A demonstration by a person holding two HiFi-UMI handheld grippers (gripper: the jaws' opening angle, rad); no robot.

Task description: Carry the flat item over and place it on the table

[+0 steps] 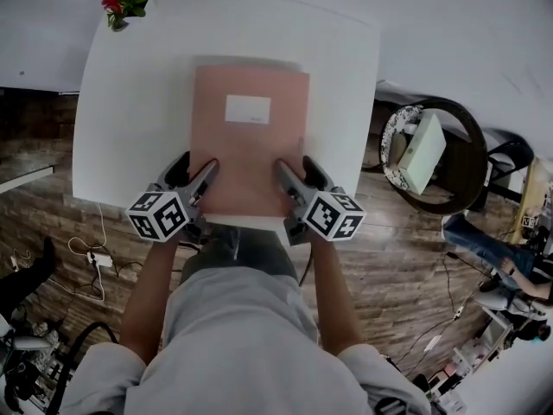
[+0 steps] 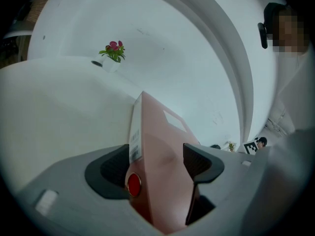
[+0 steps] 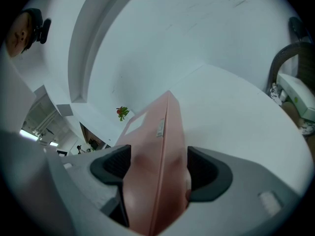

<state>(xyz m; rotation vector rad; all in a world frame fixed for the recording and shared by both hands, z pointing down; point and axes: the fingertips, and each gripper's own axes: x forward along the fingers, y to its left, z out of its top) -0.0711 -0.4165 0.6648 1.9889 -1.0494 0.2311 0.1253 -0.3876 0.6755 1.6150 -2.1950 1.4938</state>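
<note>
Since the flat pink box [image 1: 249, 141] is thin, wide and probably light cardboard, it should stay stiff when carried level but might twist if held from one side, so its two near corners look like the sensible grip. The left tool [image 1: 207, 173] and right tool [image 1: 289, 175] are each clamped on that near edge, lower centre of the head view. Plain salmon with a white label [image 1: 248, 109], it spreads over the white table [image 1: 121, 128] mid-frame; whether it rests there I cannot tell.

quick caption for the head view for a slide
A pink folder clamped by left hand-held gripper and right hand-held gripper over the white table.
</note>
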